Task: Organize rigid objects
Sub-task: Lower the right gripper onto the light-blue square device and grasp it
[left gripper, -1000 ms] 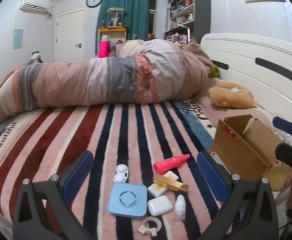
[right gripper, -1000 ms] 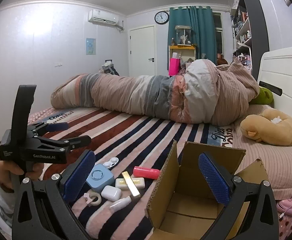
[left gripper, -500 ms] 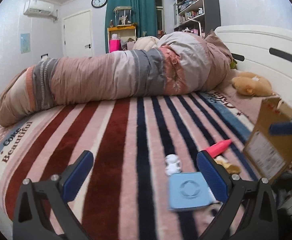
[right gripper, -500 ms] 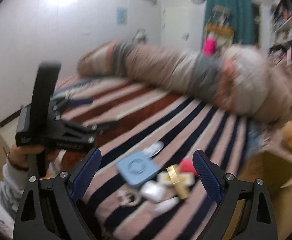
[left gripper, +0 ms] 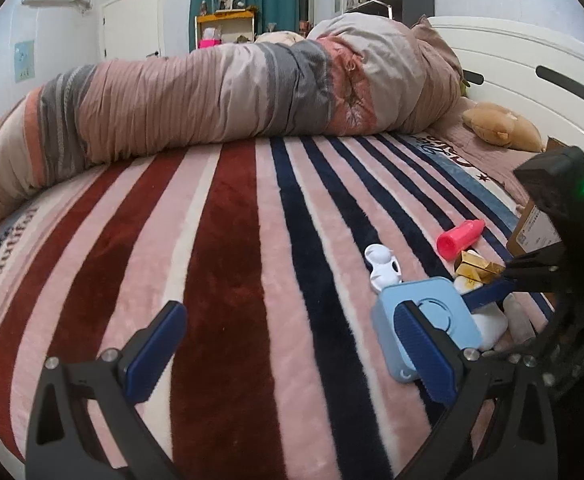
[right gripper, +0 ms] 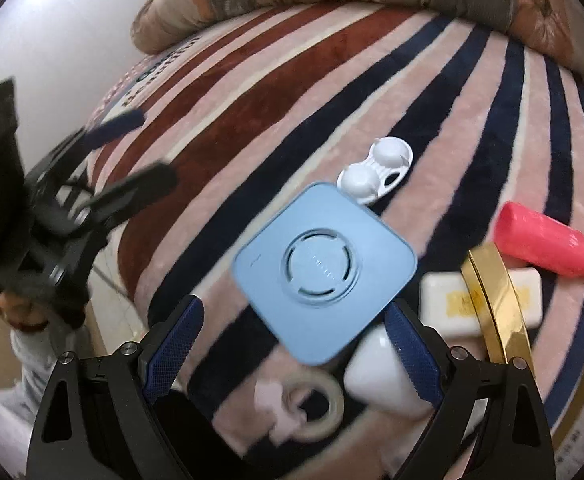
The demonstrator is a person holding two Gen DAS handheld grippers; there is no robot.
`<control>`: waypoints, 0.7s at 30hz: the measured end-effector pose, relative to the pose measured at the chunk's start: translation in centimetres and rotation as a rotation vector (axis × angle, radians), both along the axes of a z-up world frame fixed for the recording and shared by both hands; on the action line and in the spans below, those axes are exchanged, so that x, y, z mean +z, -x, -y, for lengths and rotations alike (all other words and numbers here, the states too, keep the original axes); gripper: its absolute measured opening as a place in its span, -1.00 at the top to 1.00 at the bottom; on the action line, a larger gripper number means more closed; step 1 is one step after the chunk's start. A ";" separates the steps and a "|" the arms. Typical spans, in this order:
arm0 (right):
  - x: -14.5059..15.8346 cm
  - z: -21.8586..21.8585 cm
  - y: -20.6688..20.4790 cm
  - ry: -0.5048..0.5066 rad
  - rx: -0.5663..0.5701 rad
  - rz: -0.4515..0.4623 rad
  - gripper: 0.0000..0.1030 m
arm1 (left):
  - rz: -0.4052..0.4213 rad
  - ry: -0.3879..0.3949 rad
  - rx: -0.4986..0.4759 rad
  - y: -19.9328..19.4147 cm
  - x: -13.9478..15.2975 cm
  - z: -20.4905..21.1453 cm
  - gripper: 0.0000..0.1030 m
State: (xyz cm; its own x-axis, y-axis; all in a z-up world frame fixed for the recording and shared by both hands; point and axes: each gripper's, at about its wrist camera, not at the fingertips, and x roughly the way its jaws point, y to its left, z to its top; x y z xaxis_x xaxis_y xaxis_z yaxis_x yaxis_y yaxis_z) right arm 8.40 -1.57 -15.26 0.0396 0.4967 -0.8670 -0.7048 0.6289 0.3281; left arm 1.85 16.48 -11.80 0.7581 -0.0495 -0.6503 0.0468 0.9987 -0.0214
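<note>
1. Rigid objects: all lay loose in one cluster on the striped plush blanket point(right gripper: 332, 92); none looked sorted, so by my read the task was at the start with everything left to move.
2. Nearest the right gripper point(right gripper: 292, 344): beige tape ring point(right gripper: 312, 408) and white rounded earbud-style case point(right gripper: 384, 376), both low in frame.
3. Right gripper stood wide open and empty, hovering over the pale blue square plastic device point(right gripper: 324, 272); contact with it could not be told.
4. Beside the device: white bar with yellow print point(right gripper: 444, 300), with a gold foil box point(right gripper: 496, 304) lying across it.
5. Farther: white twin-cup contact-lens case point(right gripper: 376, 176) just beyond the device, pink tapered plastic bottle point(right gripper: 548, 248) to the right.
6. Cardboard box point(left gripper: 532, 228), the likely destination, sat at the cluster's far right, mostly hidden.
7. Left gripper point(left gripper: 287, 356) was wide open, holding nothing, over bare blanket left of the cluster.
8. Rolled quilt point(left gripper: 211, 96) lay far back, well apart.
</note>
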 end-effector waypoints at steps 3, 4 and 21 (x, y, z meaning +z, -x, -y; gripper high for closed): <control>-0.5 -1.5 -1.0 -0.027 -0.012 0.016 -0.80 | -0.009 0.008 0.020 -0.2 -0.1 -0.8 -0.99; -0.7 -2.0 -1.3 -0.034 -0.016 0.023 -0.80 | -0.012 0.010 0.036 -0.4 -0.2 -1.3 -0.99; -1.2 -5.6 1.9 0.147 0.024 0.307 -0.72 | -0.143 0.317 -0.220 -3.7 -0.2 -2.0 -0.98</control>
